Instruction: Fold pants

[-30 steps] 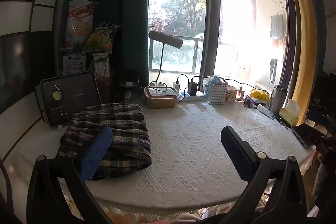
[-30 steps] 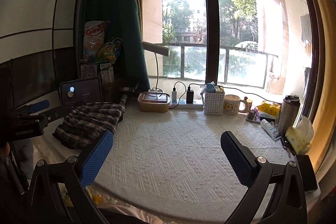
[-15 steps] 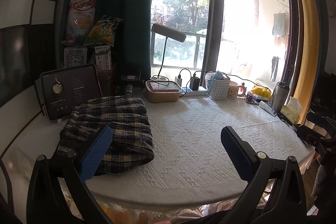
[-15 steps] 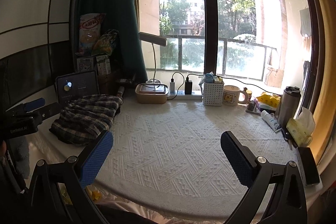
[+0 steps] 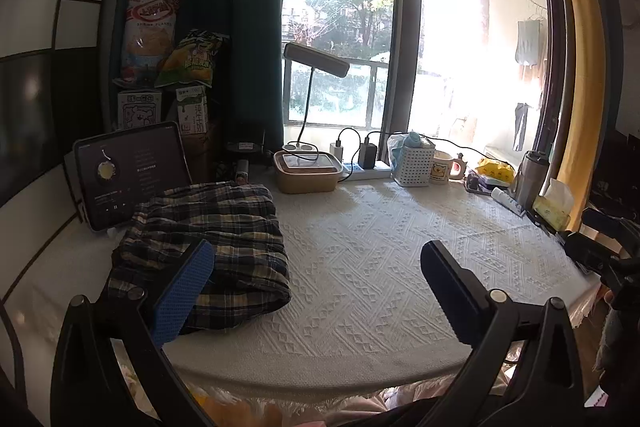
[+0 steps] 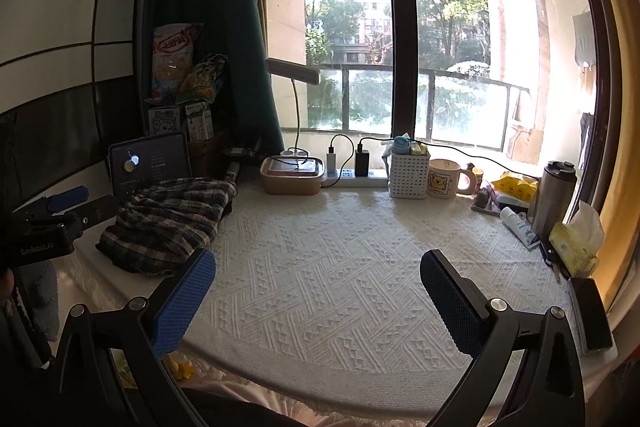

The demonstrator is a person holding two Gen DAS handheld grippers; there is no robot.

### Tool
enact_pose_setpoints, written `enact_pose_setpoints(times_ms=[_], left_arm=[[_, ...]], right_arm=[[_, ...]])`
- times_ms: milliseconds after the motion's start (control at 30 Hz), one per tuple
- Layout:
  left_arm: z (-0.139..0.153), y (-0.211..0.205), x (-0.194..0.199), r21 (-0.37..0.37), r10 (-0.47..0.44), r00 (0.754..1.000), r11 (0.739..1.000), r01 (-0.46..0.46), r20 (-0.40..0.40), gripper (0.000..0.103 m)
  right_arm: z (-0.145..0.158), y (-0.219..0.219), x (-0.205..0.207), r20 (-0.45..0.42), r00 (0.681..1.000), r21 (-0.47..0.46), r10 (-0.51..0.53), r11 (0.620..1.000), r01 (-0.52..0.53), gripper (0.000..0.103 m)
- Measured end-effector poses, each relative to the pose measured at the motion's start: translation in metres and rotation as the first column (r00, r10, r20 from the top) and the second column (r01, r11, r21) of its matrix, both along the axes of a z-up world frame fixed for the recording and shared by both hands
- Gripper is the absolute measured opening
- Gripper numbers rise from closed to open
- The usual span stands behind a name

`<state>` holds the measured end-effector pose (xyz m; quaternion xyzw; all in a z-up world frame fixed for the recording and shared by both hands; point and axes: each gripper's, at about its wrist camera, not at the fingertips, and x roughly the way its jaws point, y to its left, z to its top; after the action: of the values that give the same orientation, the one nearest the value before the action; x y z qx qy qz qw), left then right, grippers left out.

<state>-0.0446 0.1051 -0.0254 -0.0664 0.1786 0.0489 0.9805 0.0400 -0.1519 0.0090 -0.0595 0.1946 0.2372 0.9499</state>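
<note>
— What sort of place is this?
— A home: a round table under a white knitted tablecloth [image 6: 340, 267] by a balcony window.
— Proof?
— Snack bags [image 5: 150, 35] at its far left edge, a cartoon-bear ceramic mug [image 6: 444, 179], laundry hanging [image 5: 528, 43] outside.

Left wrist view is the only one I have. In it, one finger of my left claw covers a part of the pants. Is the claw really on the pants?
Observer: In the right wrist view, the left claw is at the left side of the pants, beside them and not over their middle. I cannot tell if it touches their edge.
Operator: And the right claw? I see only its side.
Observer: The right claw is open over the bare tablecloth, to the right of the pants, with nothing in it.
</note>
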Motion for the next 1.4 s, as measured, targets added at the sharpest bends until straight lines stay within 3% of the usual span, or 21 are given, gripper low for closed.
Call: enact_pose_setpoints(times_ms=[1400], left_arm=[[0.0006,-0.0028,0.0010,0.012,0.005,1.000,1.000,-0.005,-0.004,0.102]], right_arm=[[0.0030,0.0009,-0.0043,-0.002,1.000,0.008,0.006,1.000,-0.006,0.103]])
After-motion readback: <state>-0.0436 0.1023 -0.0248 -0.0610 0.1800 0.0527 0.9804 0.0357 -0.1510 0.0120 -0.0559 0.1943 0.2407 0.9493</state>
